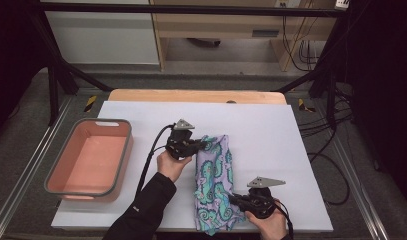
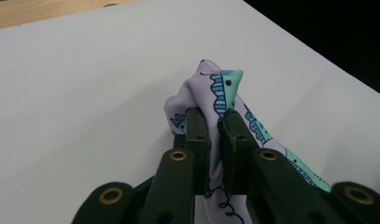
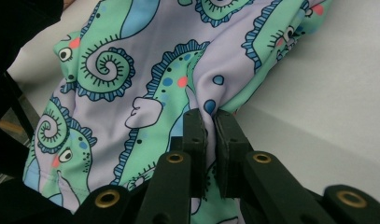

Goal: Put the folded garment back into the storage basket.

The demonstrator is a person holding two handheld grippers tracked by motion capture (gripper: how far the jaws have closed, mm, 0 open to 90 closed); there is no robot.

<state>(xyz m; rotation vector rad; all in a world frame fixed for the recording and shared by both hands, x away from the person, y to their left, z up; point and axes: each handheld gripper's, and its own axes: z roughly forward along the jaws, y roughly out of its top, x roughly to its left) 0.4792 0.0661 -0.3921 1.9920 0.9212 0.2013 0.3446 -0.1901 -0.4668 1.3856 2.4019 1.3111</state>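
We see the seahorse-print cloth (image 1: 215, 182) lying lengthwise on the white table (image 1: 271, 135) | left hand-held gripper (image 1: 200, 145) pinches its far end, fabric bunched between the jaws | right hand-held gripper (image 1: 232, 199) clamps its near right edge | a pink tub (image 1: 89, 157) sits well apart at the left.

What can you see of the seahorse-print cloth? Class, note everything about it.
The seahorse-print cloth is a smooth, stretchy-looking lilac fabric with green and blue seahorses. It lies folded into a long strip on the white sheet, running from mid-table to the near edge. The left gripper pinches its far corner, bunched and lifted; the right gripper pinches its near right edge.
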